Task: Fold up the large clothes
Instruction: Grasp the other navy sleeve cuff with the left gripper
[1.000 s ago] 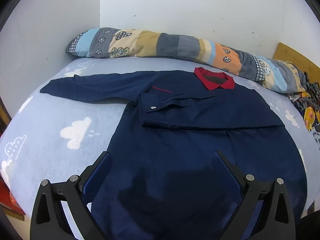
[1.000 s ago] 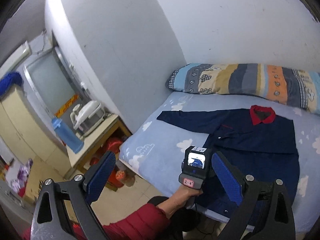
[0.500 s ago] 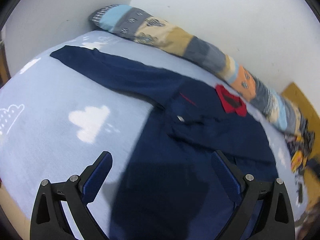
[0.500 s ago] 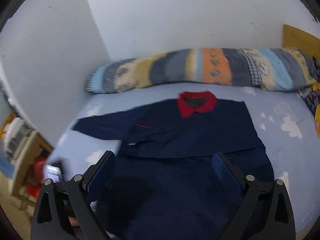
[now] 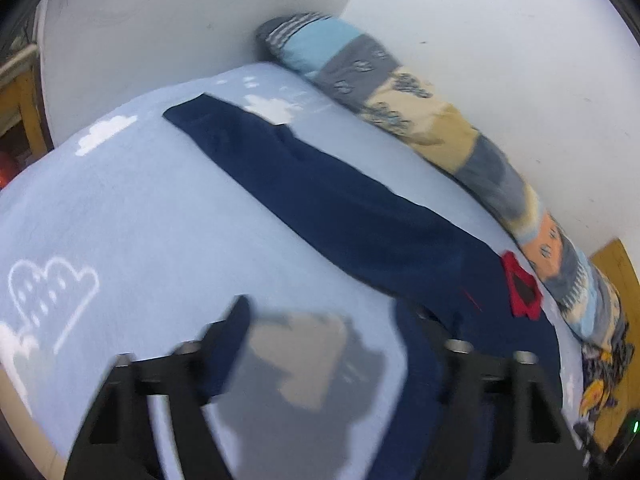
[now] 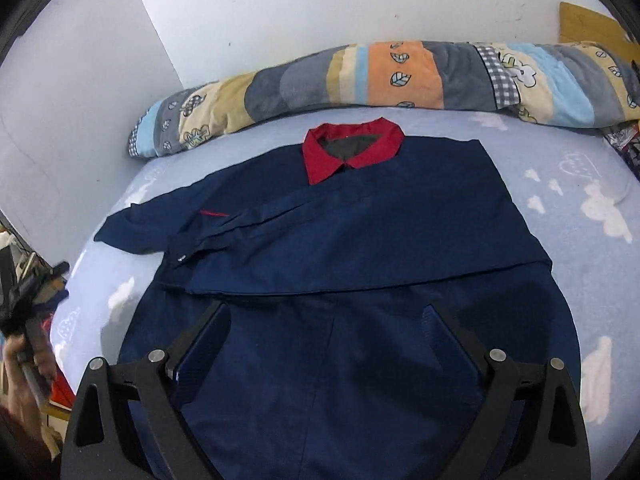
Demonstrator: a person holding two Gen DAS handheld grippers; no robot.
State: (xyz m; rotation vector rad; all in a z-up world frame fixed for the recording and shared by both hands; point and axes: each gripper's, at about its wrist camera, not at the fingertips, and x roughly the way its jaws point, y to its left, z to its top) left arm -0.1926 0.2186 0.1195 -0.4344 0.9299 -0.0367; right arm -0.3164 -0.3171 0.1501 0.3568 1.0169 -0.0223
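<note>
Jacket (image 6: 352, 248) flat on cloud-print bedsheet (image 6: 592, 216), white walls.

Jacket (image 6: 340, 264) lies flat mid-frame on bed (image 6: 580, 216), collar (image 6: 352, 152) toward top; long pillow (image 6: 400, 76) behind it, against wall (image 6: 320, 0).
</note>
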